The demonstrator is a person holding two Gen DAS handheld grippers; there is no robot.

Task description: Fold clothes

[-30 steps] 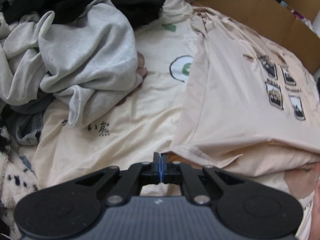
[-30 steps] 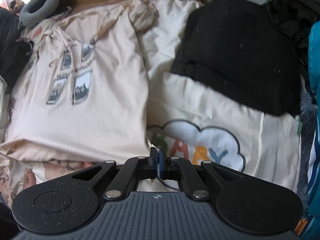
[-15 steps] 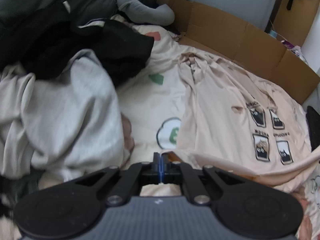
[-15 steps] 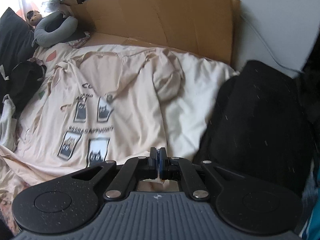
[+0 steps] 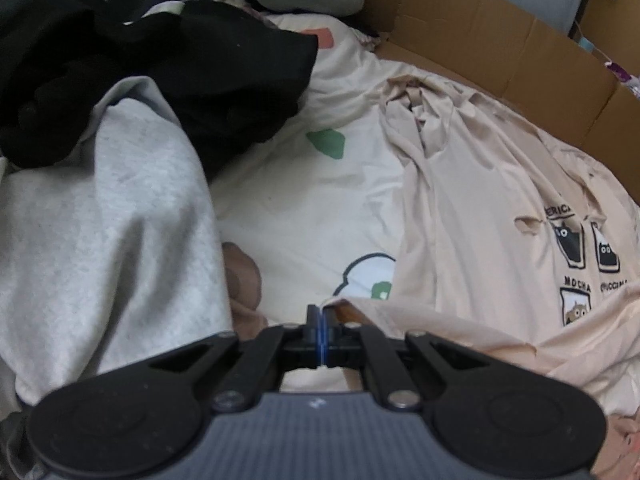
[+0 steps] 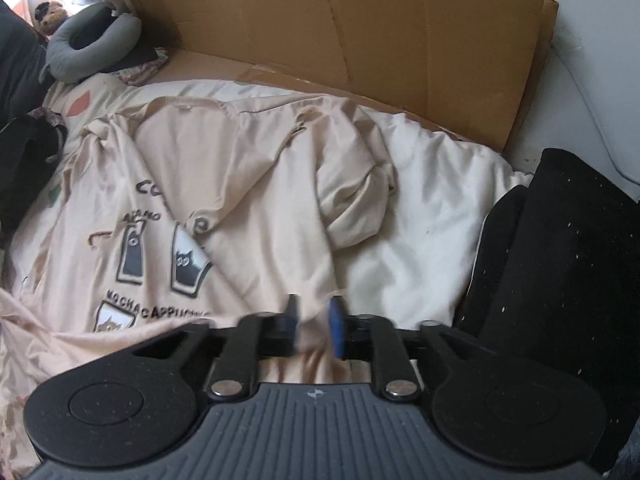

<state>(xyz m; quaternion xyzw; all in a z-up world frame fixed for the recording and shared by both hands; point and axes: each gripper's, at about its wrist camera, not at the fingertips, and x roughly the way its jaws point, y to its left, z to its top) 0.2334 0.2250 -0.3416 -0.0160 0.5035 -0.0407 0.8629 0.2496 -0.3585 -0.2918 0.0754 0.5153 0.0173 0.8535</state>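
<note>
The beige cotton T-shirt with printed cat cups lies on the cream bed quilt, hem folded upward. Left tongs grip the hem corner; right tongs are opening, fabric between them. Release both evenly, then smooth the crease.

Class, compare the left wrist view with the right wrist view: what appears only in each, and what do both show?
Only the left wrist view shows the grey sweatshirt and the left gripper, shut on the beige T-shirt's hem. Only the right wrist view shows the folded black garment and the right gripper, its jaws opening over the shirt. Both show the T-shirt, the cream bedcover, the cardboard and the grey neck pillow.
</note>
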